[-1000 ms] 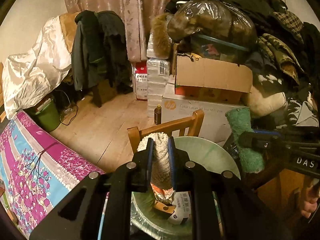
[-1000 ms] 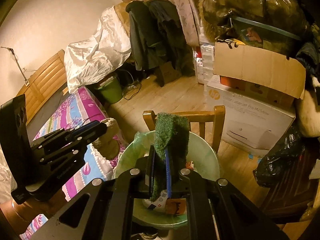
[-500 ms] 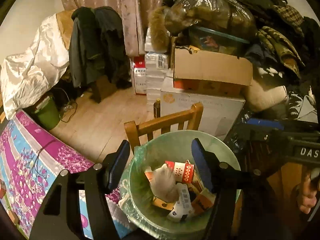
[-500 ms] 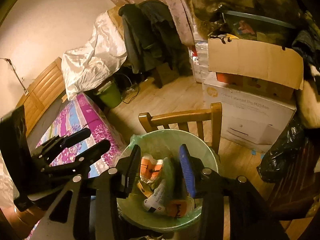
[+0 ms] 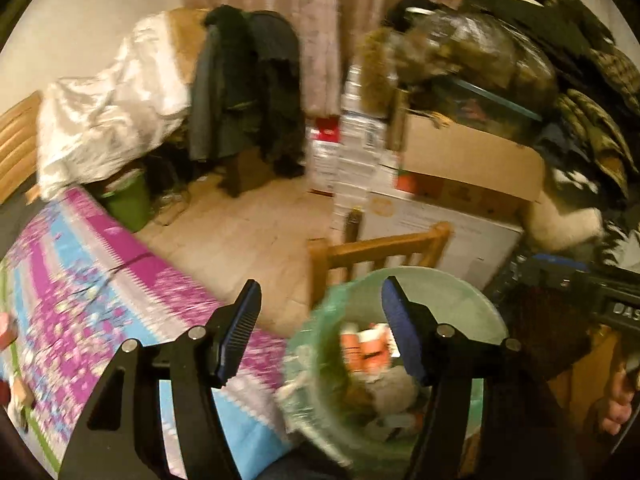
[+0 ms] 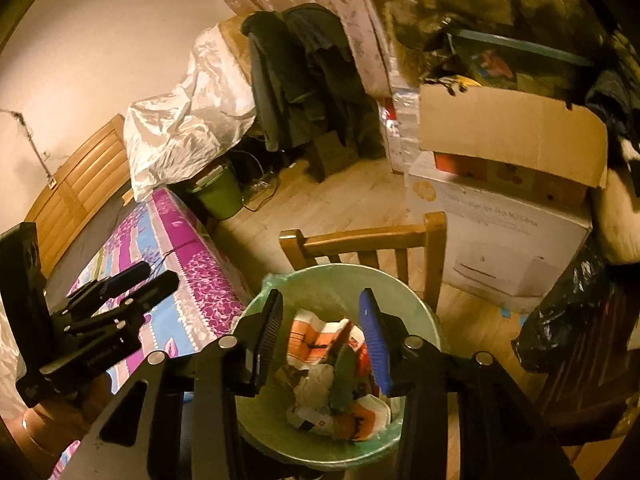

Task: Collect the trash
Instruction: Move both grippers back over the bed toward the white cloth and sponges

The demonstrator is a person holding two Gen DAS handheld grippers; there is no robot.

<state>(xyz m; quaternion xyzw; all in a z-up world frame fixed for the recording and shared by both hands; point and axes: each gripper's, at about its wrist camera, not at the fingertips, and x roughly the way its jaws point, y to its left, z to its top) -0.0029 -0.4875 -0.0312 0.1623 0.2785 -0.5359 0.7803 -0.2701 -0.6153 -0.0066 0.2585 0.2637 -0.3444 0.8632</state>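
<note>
A bin with a pale green liner [image 6: 340,280] stands below both grippers, in front of a wooden chair. In it lie orange-and-white wrappers [image 6: 316,336], a whitish cloth [image 6: 316,384] and a green cloth [image 6: 344,372]. My right gripper [image 6: 320,294] hangs open over the bin with nothing between its fingers. My left gripper [image 5: 320,292] is open and empty too, over the bin's left rim [image 5: 452,280] and the bed edge; its view is blurred. In the right wrist view the left gripper [image 6: 158,274] shows at the left, over the bed.
A wooden chair [image 6: 360,236] backs the bin. The bed with a purple and blue sheet [image 6: 180,240] runs along the left. A white printer box [image 6: 500,220], a cardboard box [image 6: 512,128] and piled clothes fill the right; a black bag [image 6: 568,320] and green bucket [image 6: 220,196] sit on the floor.
Both grippers have opened: the whitish cloth left the left one and the green cloth left the right one, and both now lie in the bin. The left gripper has swung leftward.
</note>
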